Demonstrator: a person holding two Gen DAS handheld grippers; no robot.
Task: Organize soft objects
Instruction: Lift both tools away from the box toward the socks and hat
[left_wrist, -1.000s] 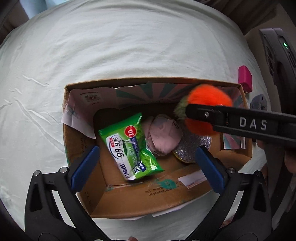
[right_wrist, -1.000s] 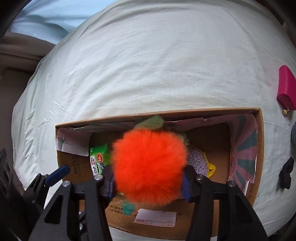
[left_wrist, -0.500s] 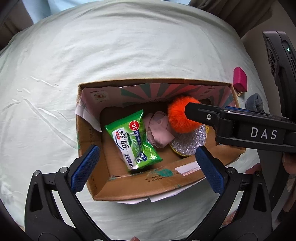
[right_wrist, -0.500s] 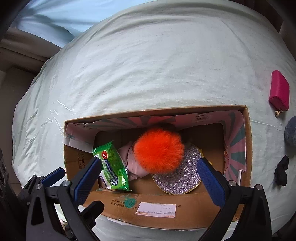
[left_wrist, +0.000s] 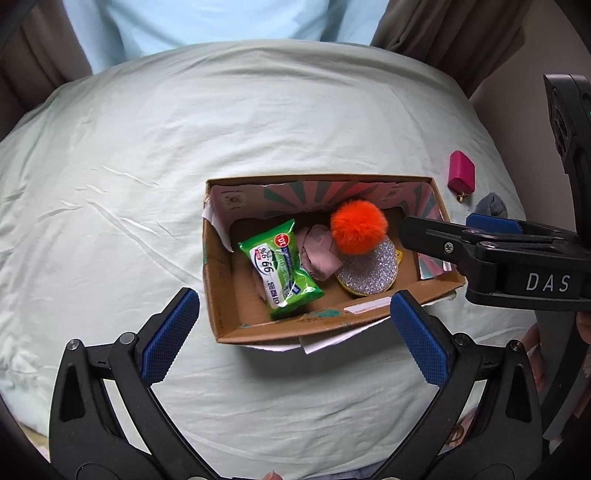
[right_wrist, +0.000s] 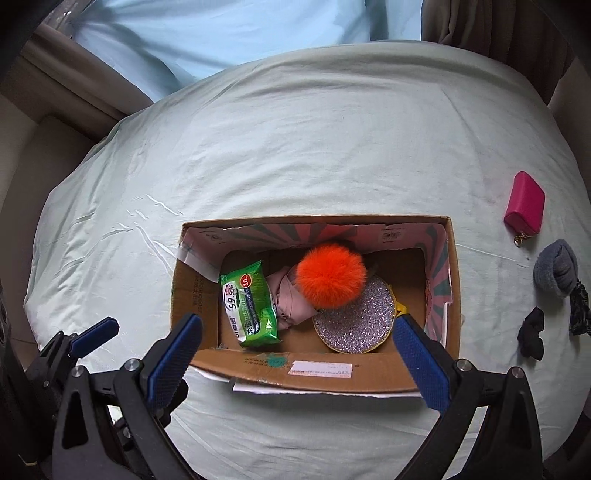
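An open cardboard box (left_wrist: 221, 295) (right_wrist: 192, 291) sits on a pale green bedsheet. Inside lie a green wet-wipes pack (left_wrist: 281, 268) (right_wrist: 248, 303), a pink cloth bundle (left_wrist: 319, 252) (right_wrist: 290, 299), a glittery silver round pad (left_wrist: 369, 271) (right_wrist: 354, 321) and an orange fluffy pom-pom (left_wrist: 357, 227) (right_wrist: 331, 275) resting on the pink bundle and the pad. My left gripper (left_wrist: 293, 336) is open and empty above the box's near side. My right gripper (right_wrist: 295, 350) is open and empty above the box's near wall; it also shows in the left wrist view (left_wrist: 458, 236).
To the right of the box on the sheet lie a magenta pouch (left_wrist: 461, 171) (right_wrist: 524, 204), a grey rolled sock (right_wrist: 557, 267) (left_wrist: 491, 206) and dark fabric pieces (right_wrist: 532, 334). Curtains and a pale blue surface are beyond the bed's far edge.
My right gripper opened and let the orange pom-pom drop into the box. Both grippers have since risen and pulled back, so the box looks smaller.
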